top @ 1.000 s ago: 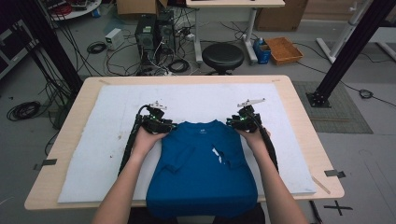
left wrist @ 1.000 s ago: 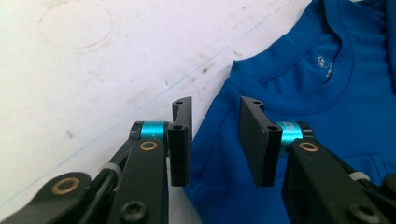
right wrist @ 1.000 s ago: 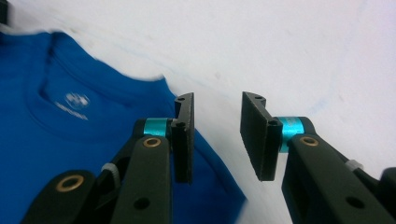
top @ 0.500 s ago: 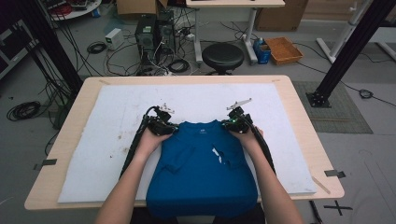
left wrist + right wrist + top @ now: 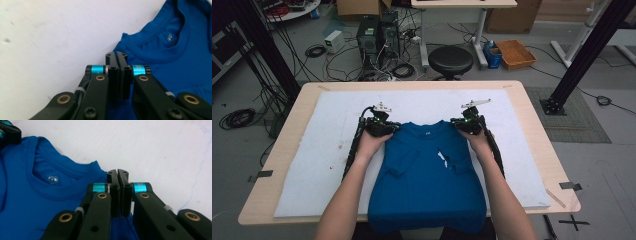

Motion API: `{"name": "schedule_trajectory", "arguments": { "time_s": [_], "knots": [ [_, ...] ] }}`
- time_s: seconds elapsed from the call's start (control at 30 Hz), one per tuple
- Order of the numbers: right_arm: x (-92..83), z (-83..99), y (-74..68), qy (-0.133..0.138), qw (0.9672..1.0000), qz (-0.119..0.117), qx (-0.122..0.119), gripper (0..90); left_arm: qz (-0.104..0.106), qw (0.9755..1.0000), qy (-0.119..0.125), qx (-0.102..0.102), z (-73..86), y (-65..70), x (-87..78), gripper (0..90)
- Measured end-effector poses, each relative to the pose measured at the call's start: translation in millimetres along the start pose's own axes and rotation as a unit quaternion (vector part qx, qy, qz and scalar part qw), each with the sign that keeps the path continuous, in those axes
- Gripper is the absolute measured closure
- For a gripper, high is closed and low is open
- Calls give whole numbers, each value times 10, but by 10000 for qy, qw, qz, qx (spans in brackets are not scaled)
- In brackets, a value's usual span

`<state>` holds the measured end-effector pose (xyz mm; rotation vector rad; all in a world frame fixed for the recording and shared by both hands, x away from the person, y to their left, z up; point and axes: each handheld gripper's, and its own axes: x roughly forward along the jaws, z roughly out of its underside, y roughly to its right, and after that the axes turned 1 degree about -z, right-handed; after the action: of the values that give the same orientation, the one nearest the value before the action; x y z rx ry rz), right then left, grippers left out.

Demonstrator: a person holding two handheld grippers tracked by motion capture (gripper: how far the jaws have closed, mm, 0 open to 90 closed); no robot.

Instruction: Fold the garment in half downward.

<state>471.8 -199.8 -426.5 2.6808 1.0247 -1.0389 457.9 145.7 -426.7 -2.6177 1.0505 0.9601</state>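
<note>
A blue T-shirt (image 5: 427,175) lies flat on the white mat (image 5: 322,150), collar away from me, sleeves folded in, its hem hanging over the near edge. My left gripper (image 5: 393,128) sits at the shirt's left shoulder with its jaws pressed together on the fabric edge (image 5: 125,42). My right gripper (image 5: 458,124) is shut the same way on the right shoulder (image 5: 97,171). In the left gripper view the collar (image 5: 172,40) lies just right of the tips (image 5: 116,55). In the right gripper view it lies left of the tips (image 5: 117,173). A small white tag (image 5: 442,159) rests on the chest.
The mat covers most of the wooden table (image 5: 532,120), with bare mat on both sides of the shirt and beyond the collar. A black stool (image 5: 451,60), computer towers (image 5: 374,35) and cables stand on the floor behind the table.
Both grippers slid inward onto the shirt's shoulders and their jaws closed. The shoulders are drawn in slightly toward the collar.
</note>
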Motion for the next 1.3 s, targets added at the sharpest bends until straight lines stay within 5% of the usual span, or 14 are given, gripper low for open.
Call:
{"name": "schedule_trajectory", "arguments": {
  "time_s": [0.1,0.4,0.6,0.7,0.97,1.07,1.3],
  "knots": [
    [-76,-66,-7,173,9998,-46,14,892,31,9999,101,68,-81,-19,-91,883],
    [-482,-14,-274,669,9972,-192,-257,891,324,9967,531,517,-93,242,-508,882],
    [-778,162,-488,805,9949,-371,-486,892,493,9924,685,892,59,508,-842,883],
    [-998,392,-652,851,9932,-352,-716,891,618,9877,757,1218,224,736,-1021,882],
    [-1262,900,-977,633,9922,-379,-1002,891,740,9810,523,1714,631,1082,-1182,882],
    [-1316,1070,-1103,490,9913,-354,-1169,891,850,9762,351,1964,853,1224,-1215,882],
    [-1375,1293,-1246,193,9922,-281,-1202,890,992,9737,145,2048,1039,1339,-1194,881]
  ]
}}
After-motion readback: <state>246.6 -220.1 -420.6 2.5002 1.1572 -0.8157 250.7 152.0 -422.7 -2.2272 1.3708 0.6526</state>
